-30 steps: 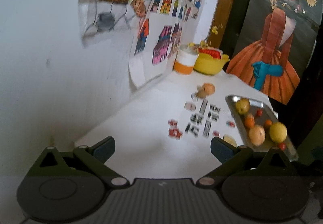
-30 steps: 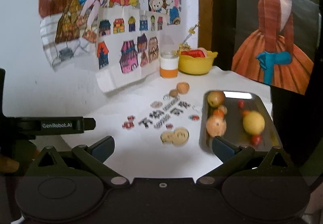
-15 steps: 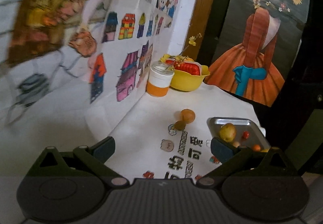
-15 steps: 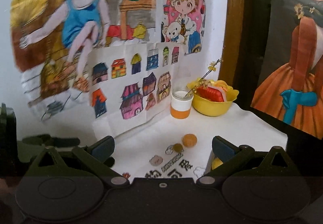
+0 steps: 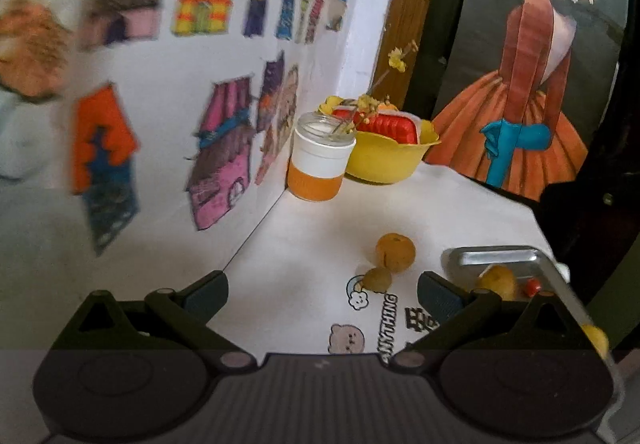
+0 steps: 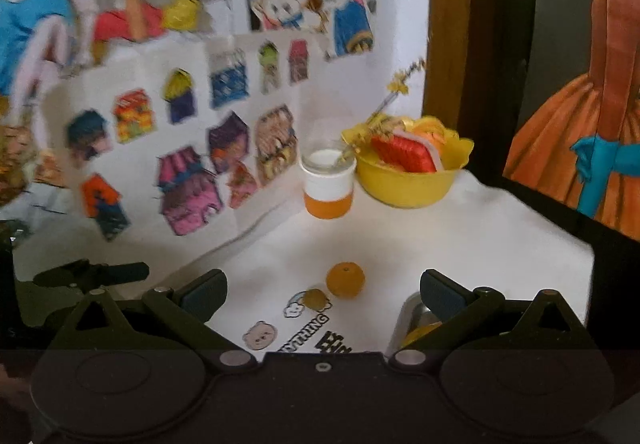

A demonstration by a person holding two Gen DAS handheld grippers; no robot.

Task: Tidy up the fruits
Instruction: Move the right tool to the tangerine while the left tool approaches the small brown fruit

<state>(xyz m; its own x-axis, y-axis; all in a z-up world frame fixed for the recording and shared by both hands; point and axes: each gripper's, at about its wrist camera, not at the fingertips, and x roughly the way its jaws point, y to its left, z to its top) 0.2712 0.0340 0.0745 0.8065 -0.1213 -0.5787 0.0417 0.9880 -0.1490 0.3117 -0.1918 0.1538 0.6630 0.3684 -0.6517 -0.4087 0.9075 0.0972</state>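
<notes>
Left wrist view: the left claw [image 5: 322, 290] is held spread wide and empty above the white tabletop [image 5: 460, 204]. A round orange fruit [image 5: 395, 251] is seen ahead and slightly right of centre, touching a smaller brownish-green fruit [image 5: 377, 279] on its near side. The silver metal tray [image 5: 496, 255] lies to the right, fruit inside.

Right wrist view: the right claw [image 6: 323, 292] is likewise spread and empty. Both loose fruits are framed almost dead centre between its fingers, so this claw is judged better lined up.
</notes>
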